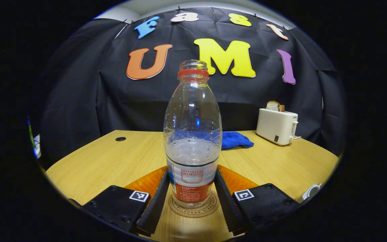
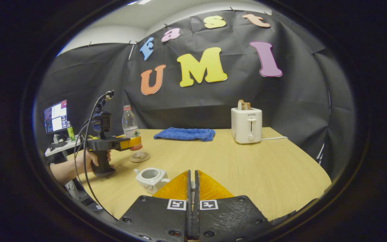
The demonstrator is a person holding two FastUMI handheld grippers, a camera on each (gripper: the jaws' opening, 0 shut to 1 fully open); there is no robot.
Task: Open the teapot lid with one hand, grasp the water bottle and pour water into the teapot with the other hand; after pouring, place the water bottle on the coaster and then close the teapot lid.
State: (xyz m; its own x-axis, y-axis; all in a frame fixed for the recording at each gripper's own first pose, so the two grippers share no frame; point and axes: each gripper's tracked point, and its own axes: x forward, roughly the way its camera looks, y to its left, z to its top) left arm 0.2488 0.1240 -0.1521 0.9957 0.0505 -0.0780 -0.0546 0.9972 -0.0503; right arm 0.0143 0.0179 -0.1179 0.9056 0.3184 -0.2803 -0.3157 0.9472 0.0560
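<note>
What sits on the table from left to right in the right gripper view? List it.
Left gripper around the water bottle on its coaster → teapot, lid off → blue cloth → toaster.

Lighting: even, overhead, fairly dim. Glare: small highlights on bottle [image 1: 192, 134]. Shadows: soft. Focus: sharp centrally; strong fisheye bending at edges.

The left gripper [image 1: 191, 198] stands level with fingers spread, held by a hand [image 2: 91, 160], while the right gripper [image 2: 192, 188] sits pressed closed.
</note>
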